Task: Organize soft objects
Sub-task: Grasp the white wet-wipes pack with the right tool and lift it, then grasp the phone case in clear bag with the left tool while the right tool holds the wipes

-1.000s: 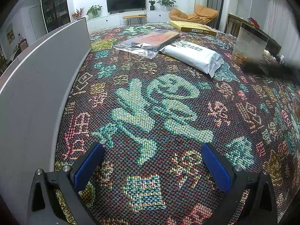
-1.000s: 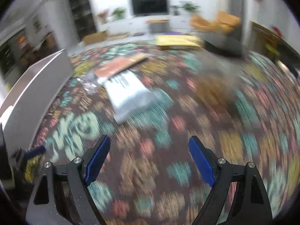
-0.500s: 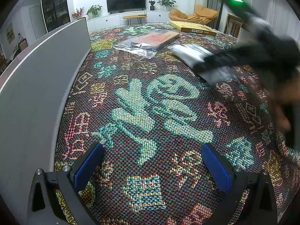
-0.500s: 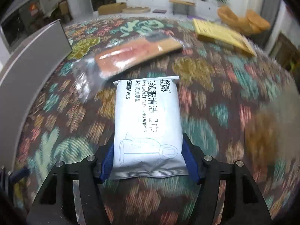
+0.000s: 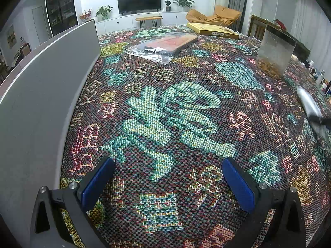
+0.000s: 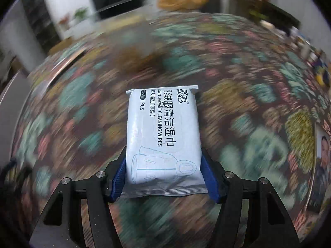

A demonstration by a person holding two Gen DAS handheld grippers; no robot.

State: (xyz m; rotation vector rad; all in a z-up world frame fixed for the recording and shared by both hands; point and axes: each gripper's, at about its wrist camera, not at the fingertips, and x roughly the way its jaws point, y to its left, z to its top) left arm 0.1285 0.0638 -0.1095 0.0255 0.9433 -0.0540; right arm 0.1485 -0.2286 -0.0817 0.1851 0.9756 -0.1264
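Meanwhile, over a table spread with a woven, many-coloured cloth (image 5: 169, 111), the right gripper (image 6: 164, 177) clamps a white pack of cleaning wipes (image 6: 163, 136). Its blue pads (image 6: 119, 180) press on the two long edges of the pack near its lower end, the jaws standing about half apart to take the pack's width. The pack juts forward from the fingers, printed face up, clear of the cloth below, and everything behind it in the right wrist view is smeared by motion blur.

The left gripper (image 5: 167, 180) hangs low over the near part of the cloth with its jaws wide; nothing lies between its blue pads (image 5: 96, 183), only bare patterned weave. A grey panel (image 5: 41, 86) stands along the table's left edge, just beside the left finger.

Farther back on the cloth lie a flat orange item in a clear plastic sleeve (image 5: 165, 44) and a yellow box (image 5: 213, 32). A clear upright container (image 5: 274, 53) with brownish contents at its bottom stands toward the right side. At the far right edge of the left wrist view a blurred silvery shape shows; what it is cannot be told.
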